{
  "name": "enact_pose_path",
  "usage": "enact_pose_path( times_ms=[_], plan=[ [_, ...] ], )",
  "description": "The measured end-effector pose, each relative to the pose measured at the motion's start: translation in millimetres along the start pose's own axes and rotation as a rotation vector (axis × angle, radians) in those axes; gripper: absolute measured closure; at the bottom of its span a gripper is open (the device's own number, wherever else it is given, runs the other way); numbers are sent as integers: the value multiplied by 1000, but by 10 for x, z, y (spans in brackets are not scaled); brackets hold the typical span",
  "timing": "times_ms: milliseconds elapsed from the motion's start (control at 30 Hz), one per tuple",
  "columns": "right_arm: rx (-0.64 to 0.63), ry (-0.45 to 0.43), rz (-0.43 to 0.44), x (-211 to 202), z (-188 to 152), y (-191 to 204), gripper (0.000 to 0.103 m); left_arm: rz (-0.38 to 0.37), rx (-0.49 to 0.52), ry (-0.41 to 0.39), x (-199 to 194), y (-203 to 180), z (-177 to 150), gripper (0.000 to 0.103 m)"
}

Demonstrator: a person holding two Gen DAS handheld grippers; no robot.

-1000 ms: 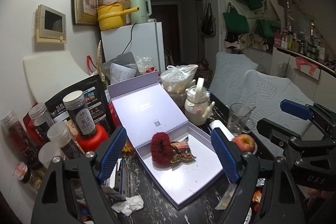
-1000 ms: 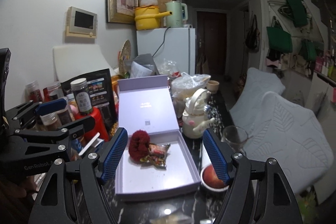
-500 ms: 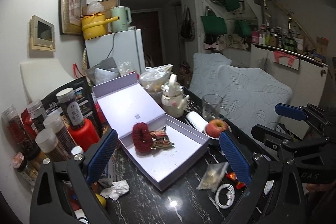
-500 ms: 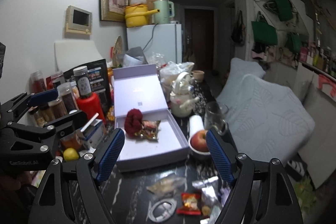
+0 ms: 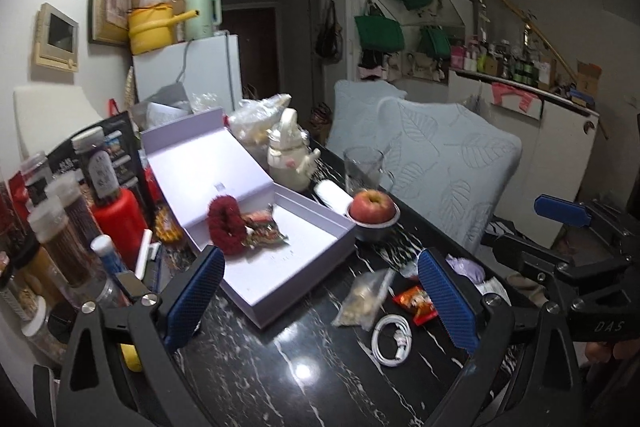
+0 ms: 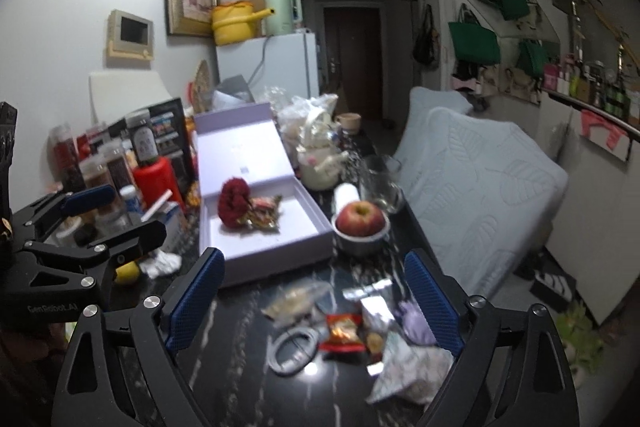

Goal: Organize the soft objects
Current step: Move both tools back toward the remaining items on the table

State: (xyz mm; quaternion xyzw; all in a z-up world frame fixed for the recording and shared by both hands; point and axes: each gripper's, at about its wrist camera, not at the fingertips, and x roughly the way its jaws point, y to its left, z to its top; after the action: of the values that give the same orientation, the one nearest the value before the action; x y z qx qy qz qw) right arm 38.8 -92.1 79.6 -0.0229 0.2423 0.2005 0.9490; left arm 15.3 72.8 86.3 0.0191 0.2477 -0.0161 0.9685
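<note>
Scrunchie (image 5: 225,223), dark red and fluffy, lies in the far left corner of the lilac box (image 5: 308,269), touching a crinkled snack wrapper (image 5: 264,233) beside it. The box sits open on the black marble table (image 5: 280,379), its lid (image 5: 204,171) tilted back against the jars (image 5: 60,231) on the left.

My left gripper (image 5: 320,301) hangs over the near table with both blue pads spread wide and nothing between them; its jaws have just been opening. My right gripper (image 6: 316,303) is likewise spread and empty, jaws also just opening, and from the left view I see it off to the right.

Loose items lie ahead of the pads: a clear bag (image 5: 364,297) of something pale, a coiled white cable (image 5: 392,339), a red snack packet (image 5: 416,303), and a small lilac lump (image 6: 416,321) that may be a soft cloth thing, though blur keeps me from being sure. A crumpled silvery bag (image 6: 408,371) lies nearest my right pad.

An apple (image 5: 372,206) sits in a bowl (image 5: 372,229) just right of the box, with a glass (image 5: 362,169) and a white teapot (image 5: 290,157) behind it.
</note>
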Motion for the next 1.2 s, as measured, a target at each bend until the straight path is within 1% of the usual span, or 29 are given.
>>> enact_pose_path(
  times_ms=[167,300,400,567,733,867,933,1000,1067,1133,1200],
  plan=[
    [16,25,-40,-4,-240,-94,11,-41,23,36,83,-150,-165,4],
    [18,22,-68,-21,-410,-143,10,-73,27,77,205,-254,-301,4],
    [32,12,-66,-15,-519,-181,7,-116,12,107,305,-307,-402,4],
    [82,15,-45,32,-735,-303,7,-137,10,147,468,-376,-542,4],
    [112,36,-45,102,-939,-436,7,-183,-31,197,648,-431,-740,4],
    [134,70,-48,179,-1089,-553,7,-191,-15,241,808,-533,-877,4],
    [134,79,-56,216,-1154,-594,7,-184,11,265,903,-590,-942,4],
    [129,74,-75,234,-1202,-639,7,-179,28,284,986,-623,-994,4],
    [131,60,-98,245,-1222,-676,7,-189,21,298,1063,-635,-1046,4],
    [137,63,-95,292,-1233,-726,7,-202,22,322,1139,-649,-1089,4],
    [148,71,-89,343,-1237,-768,7,-194,34,356,1237,-680,-1127,4]
  ],
)
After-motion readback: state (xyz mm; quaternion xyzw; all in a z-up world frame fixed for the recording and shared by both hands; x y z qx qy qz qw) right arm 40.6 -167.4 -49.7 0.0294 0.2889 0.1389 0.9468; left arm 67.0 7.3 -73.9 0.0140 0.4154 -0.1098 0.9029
